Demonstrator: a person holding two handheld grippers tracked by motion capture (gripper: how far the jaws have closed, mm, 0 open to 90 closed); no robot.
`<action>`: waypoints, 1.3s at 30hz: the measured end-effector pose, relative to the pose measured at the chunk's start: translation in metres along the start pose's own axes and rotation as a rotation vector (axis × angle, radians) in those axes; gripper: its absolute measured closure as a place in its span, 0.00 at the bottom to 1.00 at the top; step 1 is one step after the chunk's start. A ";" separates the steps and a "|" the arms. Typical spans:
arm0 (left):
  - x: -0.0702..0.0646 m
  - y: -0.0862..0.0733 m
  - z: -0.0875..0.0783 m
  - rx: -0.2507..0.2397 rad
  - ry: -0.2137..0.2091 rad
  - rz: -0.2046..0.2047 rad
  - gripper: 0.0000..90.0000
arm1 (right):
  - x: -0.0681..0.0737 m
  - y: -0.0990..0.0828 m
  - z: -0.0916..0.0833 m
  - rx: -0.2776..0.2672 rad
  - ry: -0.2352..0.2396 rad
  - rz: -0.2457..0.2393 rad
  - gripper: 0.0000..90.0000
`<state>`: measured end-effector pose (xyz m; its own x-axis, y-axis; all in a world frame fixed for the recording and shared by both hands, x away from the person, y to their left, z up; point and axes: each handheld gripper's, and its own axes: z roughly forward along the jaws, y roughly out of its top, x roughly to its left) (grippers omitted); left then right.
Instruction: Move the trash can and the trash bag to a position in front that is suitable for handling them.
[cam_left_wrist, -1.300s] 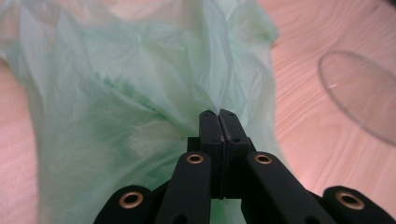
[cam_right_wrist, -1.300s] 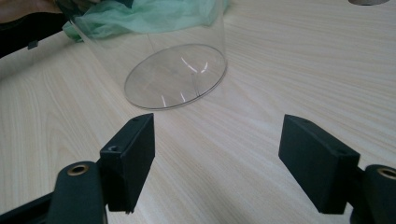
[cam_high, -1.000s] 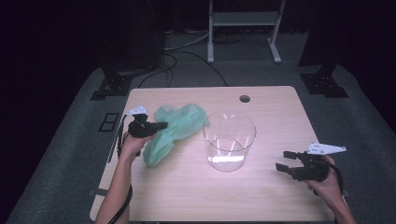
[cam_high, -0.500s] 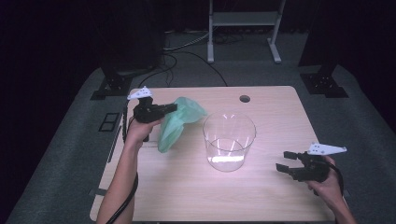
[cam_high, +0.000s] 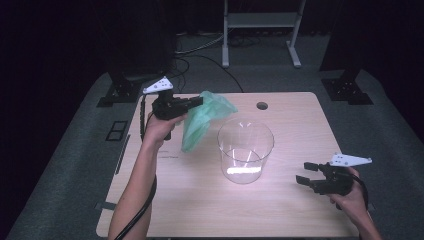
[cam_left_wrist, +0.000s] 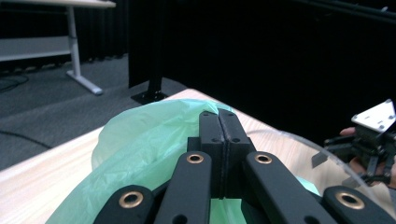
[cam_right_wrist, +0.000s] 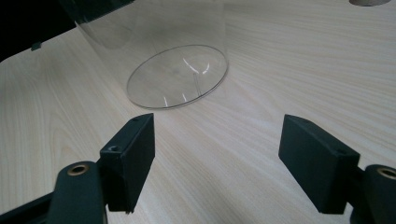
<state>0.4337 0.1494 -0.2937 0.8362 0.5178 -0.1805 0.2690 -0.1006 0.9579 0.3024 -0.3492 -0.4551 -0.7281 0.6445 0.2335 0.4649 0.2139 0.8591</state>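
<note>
My left gripper, pinching the green bag, has lifted it clear of the table; it hangs beside the clear container, ready to drop in. Right gripper spread, idle.

1. A light wooden table is standing on grey carpet in a dark room.
2. A small round hole is sitting near the table's far edge, right of centre.
3. A pale metal frame on two legs is standing on the carpet beyond the far edge.
4. Dark cables are lying on the carpet near that frame.
5. Two black stand bases are resting off the table's far corners, one on each side.
</note>
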 end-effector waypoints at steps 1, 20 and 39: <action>0.000 0.000 0.000 0.000 0.000 0.000 1.00 | 0.000 0.000 0.000 -0.001 0.000 0.001 0.29; -0.040 0.036 0.058 -0.013 -0.115 0.080 1.00 | -0.001 0.002 -0.003 -0.025 -0.005 0.000 0.29; -0.061 0.011 0.118 0.019 -0.196 0.122 1.00 | 0.000 0.001 -0.005 -0.039 0.007 0.004 0.29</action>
<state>0.4423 0.0164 -0.2984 0.9395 0.3258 -0.1057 0.1680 -0.1694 0.9711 0.3003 -0.3532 -0.4520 -0.7302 0.6397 0.2398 0.4478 0.1831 0.8752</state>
